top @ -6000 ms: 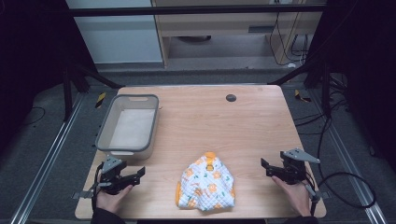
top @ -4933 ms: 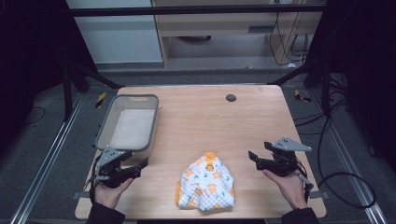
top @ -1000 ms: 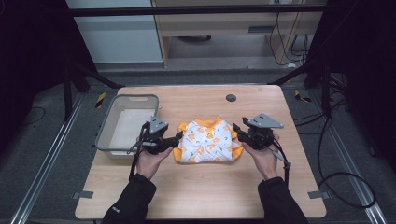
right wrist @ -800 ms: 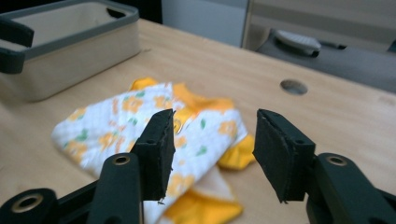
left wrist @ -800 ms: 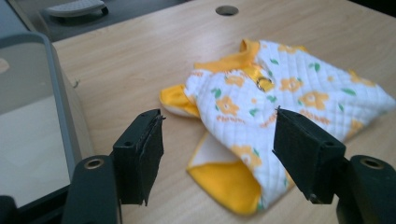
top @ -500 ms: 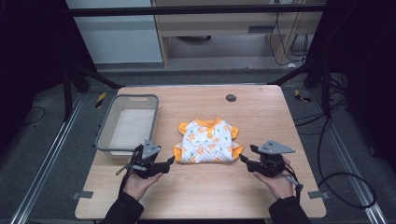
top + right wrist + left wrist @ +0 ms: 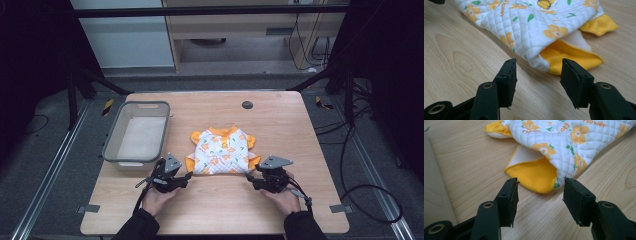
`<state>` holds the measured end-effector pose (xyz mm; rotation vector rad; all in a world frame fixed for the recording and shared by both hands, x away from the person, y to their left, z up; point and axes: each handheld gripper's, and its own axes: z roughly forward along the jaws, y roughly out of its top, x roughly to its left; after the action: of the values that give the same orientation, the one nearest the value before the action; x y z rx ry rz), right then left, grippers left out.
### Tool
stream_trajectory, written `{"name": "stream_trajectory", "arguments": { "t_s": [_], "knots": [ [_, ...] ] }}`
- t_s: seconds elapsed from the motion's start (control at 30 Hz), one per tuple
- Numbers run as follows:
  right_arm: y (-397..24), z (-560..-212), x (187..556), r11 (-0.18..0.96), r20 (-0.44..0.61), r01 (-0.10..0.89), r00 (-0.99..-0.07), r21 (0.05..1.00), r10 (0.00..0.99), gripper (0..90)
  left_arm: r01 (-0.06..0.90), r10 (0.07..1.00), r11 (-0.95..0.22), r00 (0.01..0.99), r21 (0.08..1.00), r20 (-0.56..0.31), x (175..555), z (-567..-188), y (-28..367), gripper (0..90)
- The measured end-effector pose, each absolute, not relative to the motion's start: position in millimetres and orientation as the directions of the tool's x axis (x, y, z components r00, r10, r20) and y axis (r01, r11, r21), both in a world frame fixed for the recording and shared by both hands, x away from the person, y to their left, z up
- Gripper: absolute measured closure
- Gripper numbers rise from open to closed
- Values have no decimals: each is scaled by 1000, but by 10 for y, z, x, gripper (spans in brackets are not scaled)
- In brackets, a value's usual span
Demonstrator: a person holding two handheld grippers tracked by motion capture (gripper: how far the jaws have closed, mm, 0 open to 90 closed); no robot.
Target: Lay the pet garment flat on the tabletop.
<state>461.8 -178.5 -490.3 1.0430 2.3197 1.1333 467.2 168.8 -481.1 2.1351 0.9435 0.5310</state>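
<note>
Both hands are resting low on the counter (image 7: 300, 120) in the lower middle of the high view, forearms entering from the bottom edge. The left gripper (image 7: 186, 175) is pointing at the lower left corner of the quilted baby top (image 7: 222, 151); the right gripper (image 7: 250, 177) is pointing at its lower right corner. The garment is lying flat at frame centre, right of the grey plastic bin (image 7: 116, 140).

Both sets of jaws are spread, having just been narrowing, pinching nothing. The left gripper view is showing the yellow hem cuff (image 7: 536, 176) just ahead of the jaws, untouched. The right gripper view is adding printed "flower" lettering (image 7: 503, 7).
</note>
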Motion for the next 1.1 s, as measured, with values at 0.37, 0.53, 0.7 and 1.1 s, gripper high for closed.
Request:
{"name": "stream_trajectory", "arguments": {
  "t_s": [0.37, 0.53, 0.7, 1.1],
  "knots": [
    [-1667, -4958, 4679, 431, -29, 456, -660, 779, 750, 581, 454, 714, -516, 696, 726, 72, 4734, -4931, 1462, 619],
    [-1665, -4994, 4725, 433, -26, 474, -651, 766, 759, 673, 481, 728, -508, 683, 714, 58, 4771, -4953, 1414, 748],
    [-1661, -4948, 4701, 430, -7, 481, -661, 764, 751, 805, 500, 727, -477, 686, 723, 4, 4744, -4892, 1434, 822],
    [-1779, -4403, 4311, 358, 65, 413, -725, 837, 685, 837, 442, 654, -426, 754, 790, -69, 4380, -4307, 1590, 831]
  ]
}}
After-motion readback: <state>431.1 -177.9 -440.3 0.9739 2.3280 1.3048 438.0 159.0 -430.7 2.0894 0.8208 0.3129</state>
